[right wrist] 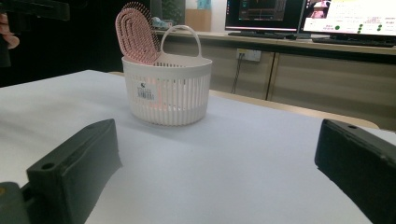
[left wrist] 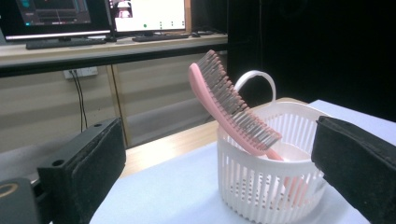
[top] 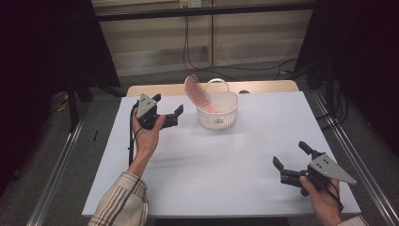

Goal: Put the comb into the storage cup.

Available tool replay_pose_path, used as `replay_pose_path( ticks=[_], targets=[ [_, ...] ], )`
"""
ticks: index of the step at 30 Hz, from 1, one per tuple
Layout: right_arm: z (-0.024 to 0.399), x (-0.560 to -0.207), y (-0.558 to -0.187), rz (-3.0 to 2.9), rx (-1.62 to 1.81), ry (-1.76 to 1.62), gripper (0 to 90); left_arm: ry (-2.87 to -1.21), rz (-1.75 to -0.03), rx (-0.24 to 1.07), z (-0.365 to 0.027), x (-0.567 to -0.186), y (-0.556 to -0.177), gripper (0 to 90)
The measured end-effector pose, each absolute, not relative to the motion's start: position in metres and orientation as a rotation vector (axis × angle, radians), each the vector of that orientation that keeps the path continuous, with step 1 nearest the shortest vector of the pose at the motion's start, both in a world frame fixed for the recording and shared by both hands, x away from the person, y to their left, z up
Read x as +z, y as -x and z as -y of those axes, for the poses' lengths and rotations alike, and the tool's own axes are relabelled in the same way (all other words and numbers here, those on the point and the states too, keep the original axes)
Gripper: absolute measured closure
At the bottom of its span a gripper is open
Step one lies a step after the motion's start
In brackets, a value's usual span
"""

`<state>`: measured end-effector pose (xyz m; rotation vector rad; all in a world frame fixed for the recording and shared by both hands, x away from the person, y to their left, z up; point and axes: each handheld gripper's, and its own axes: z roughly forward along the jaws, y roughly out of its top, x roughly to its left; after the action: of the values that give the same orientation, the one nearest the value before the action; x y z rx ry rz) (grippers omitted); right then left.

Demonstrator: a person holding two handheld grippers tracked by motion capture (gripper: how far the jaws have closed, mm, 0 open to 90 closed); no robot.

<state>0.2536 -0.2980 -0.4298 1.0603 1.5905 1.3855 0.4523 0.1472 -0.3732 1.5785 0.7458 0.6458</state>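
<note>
White table [top: 226, 155], pink hairbrush [top: 195, 92] in basket [top: 221, 115], both grippers' fingers apart

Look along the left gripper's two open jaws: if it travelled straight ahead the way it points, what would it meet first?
Probably the white basket, with the pink hairbrush leaning out of it. The left gripper points at them with bare tabletop between; whether the brush head or the basket rim comes first is unclear.
</note>
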Motion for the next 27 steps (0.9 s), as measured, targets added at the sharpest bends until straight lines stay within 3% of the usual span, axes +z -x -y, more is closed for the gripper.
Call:
replay_pose_path(
  ticks=[12, 27],
  targets=[
    [0.297, -0.429, -0.253, -1.586, 1.388, -1.056, 0.0, -1.602, -0.727, 0.715, -0.155, -0.373, -0.428, 3.1],
    [0.297, -0.429, -0.253, -1.585, 1.386, -1.055, 0.0, -1.596, -0.768, 0.712, -0.172, -0.389, -0.398, 4.0]
  ],
)
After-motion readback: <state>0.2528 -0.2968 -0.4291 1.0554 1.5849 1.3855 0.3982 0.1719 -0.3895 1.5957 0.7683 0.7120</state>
